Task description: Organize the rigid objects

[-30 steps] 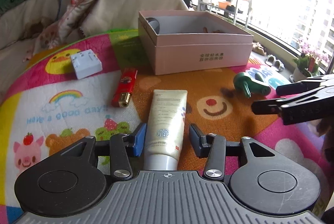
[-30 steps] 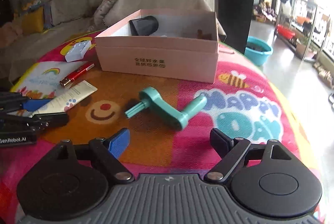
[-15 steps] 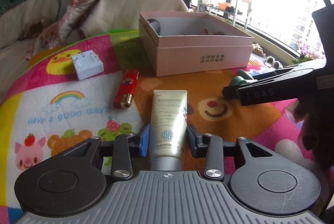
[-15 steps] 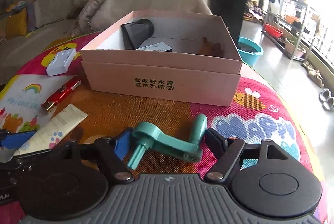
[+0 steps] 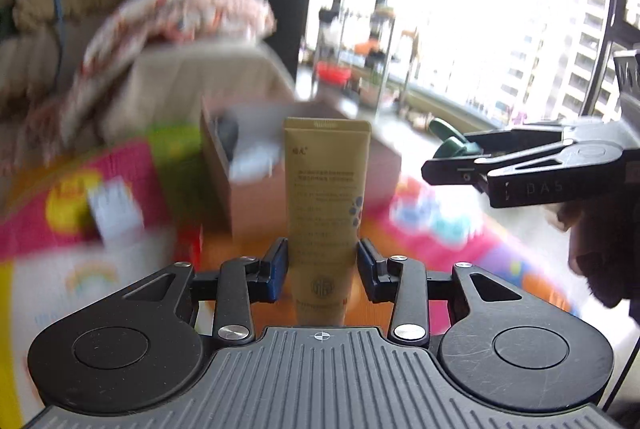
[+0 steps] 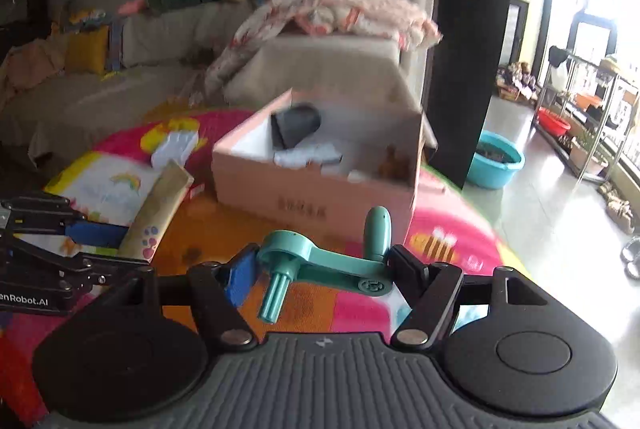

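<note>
- Gripping a cream-coloured tube [image 5: 326, 205], the left gripper [image 5: 322, 265] has its blue pads against the tube's two sides near the cap end; the tube's crimped end points away from the camera, and the tube is clear of the surface.
- Right gripper [image 6: 320, 269]: pinches a teal crank handle [image 6: 320, 263] across its length, one pad on the hub with the short shaft, the other beside the upright knob; the handle hangs above the surface.
- In the left wrist view, the right gripper [image 5: 452, 159] enters from the right side with the dark green-looking handle [image 5: 448, 141] at its tips.
- In the right wrist view, the left gripper [image 6: 96, 249] enters from the left with the tube [image 6: 156, 213] slanting upward from it.
- Pink cardboard box [image 6: 320, 197]: open-topped, standing toward the far edge of the surface; it contains a dark object [image 6: 296, 121] in its far-left corner, some white items and a small brown thing, too blurred to identify.
- Surface [image 6: 440, 229]: covered by a bright cartoon-print mat with a bee and a rainbow.
- White block [image 6: 176, 147]: lies on the mat left of the box, near the far-left edge.
- Background: a sofa [image 6: 140, 41] piled with cushions and a blanket, and a blue basin [image 6: 498, 159] on the floor.
</note>
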The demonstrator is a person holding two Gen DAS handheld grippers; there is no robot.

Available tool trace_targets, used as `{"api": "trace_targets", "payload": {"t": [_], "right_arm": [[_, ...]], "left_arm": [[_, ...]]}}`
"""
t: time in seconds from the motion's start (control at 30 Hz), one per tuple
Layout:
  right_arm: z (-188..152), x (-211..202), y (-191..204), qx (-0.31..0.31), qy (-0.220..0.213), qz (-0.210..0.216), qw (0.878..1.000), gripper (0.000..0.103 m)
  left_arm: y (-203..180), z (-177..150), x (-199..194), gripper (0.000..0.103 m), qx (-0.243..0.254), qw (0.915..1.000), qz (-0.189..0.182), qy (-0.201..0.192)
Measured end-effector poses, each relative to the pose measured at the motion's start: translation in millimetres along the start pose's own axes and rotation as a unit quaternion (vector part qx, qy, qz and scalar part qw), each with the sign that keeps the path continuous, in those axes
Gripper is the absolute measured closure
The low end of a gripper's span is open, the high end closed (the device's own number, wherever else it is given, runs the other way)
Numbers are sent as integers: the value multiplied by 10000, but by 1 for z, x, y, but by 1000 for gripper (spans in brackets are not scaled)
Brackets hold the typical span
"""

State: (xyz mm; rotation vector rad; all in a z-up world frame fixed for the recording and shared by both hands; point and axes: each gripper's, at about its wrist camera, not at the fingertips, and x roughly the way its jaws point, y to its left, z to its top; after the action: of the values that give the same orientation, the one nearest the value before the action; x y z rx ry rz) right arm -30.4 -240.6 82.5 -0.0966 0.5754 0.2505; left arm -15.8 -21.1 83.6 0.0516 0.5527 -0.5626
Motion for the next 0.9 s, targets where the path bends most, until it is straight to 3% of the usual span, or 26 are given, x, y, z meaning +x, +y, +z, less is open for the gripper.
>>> {"api": "trace_targets", "payload": {"t": [0.1, 0.17, 0.27, 0.33, 0.43, 0.57, 0.63, 0.7, 0.8, 0.9], "right_arm": [[45, -15, -14, 28, -686, -127, 9976, 33], [71, -13, -17, -74, -1048, -281, 9941, 33], [98, 4, -17, -193, -1172, -453, 9919, 33], [105, 21, -16, -247, -1101, -494, 9924, 33], [104, 53, -13, -305, -853, -437, 9949, 33], [93, 95, -11, -278, -456, -193, 9984, 32], [85, 115, -12, -279, -149, 195, 9993, 32], [69, 126, -8, -220, 86, 108, 9997, 30], [47, 116, -2, -312, -106, 23, 9995, 25], [28, 95, 7, -539, -497, -180, 9971, 19]], "left_arm": [[-1, 61, -1, 61, 265, 9973, 47, -690], [1, 98, 9, 61, 345, 9949, 92, -943], [5, 140, 35, 61, 377, 9953, 118, -882], [5, 158, 61, 61, 485, 9972, 138, -555], [5, 164, 97, 61, 665, 9975, 220, -2], [18, 146, 154, 60, 612, 9949, 1, 805], [27, 134, 178, 60, 443, 9949, -46, 908], [36, 122, 195, 60, 360, 9950, 57, 931], [53, 109, 199, 60, 150, 9971, -42, 742], [70, 98, 179, 60, -174, 9988, -88, 451]]}}
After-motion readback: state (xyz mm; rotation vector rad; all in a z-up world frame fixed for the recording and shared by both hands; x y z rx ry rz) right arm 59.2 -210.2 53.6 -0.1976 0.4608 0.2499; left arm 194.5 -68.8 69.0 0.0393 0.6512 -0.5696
